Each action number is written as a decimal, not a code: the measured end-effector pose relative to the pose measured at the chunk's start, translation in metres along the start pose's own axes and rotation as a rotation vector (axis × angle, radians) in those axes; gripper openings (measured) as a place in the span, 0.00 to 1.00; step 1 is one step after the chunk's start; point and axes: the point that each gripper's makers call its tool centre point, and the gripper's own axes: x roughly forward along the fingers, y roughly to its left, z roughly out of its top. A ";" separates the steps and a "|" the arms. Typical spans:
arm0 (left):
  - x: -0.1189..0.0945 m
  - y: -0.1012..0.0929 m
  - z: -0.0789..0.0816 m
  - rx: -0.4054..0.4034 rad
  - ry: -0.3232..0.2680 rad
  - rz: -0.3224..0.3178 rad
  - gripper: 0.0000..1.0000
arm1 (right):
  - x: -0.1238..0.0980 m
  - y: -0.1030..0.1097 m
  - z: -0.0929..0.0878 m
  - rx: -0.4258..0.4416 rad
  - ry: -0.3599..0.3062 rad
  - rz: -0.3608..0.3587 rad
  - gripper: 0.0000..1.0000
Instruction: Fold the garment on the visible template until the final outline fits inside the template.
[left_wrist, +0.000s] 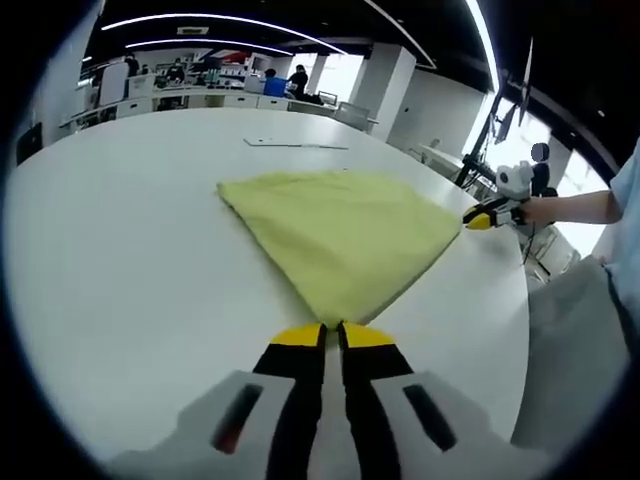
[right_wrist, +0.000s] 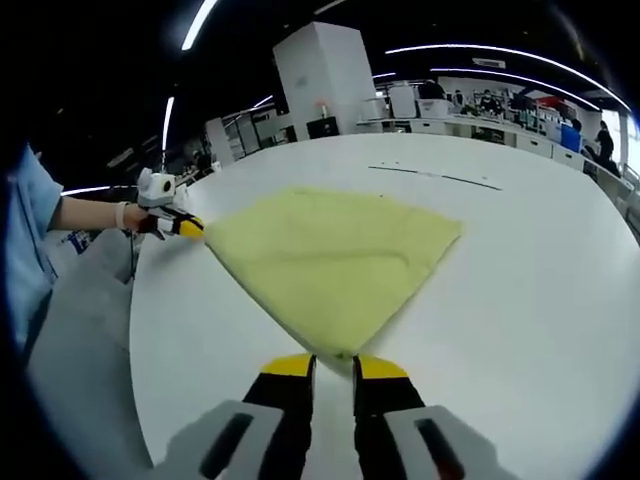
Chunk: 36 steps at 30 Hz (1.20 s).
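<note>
The yellow garment (left_wrist: 345, 238) lies flat on the white table (left_wrist: 130, 280), spread as a broad four-cornered sheet with no sleeve or collar showing, so it appears to be partly folded already. The left gripper (left_wrist: 332, 335) sits at the garment's corner nearest the person's left side, its jaws drawn close together with the cloth's tip running in between them; I judge it is pinching that corner. The right gripper (right_wrist: 332, 365) stands at the opposite near corner of the garment, jaws narrow, the corner lying at the gap between them (whether the cloth is actually clamped there cannot be told for certain). Each gripper is also seen from the other's view, held at its corner by a hand (right_wrist: 128, 216). Beyond the garment's far edge, a thin dark line (right_wrist: 432, 176) is marked on the table; it may be part of the template, but its full outline is not made out. Assessment: the task is under way, not finished. At least one further fold seems needed, and fit within the template remains unconfirmed.
</note>
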 end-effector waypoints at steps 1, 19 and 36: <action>0.000 0.000 0.000 0.002 0.000 0.000 0.02 | 0.001 0.000 0.000 0.000 -0.001 -0.001 0.08; -0.001 0.001 0.000 -0.015 0.010 0.007 0.00 | 0.000 -0.006 -0.002 -0.043 0.023 -0.006 0.00; -0.011 -0.005 -0.010 -0.025 0.024 0.006 0.00 | -0.014 0.006 -0.009 -0.047 0.025 0.024 0.00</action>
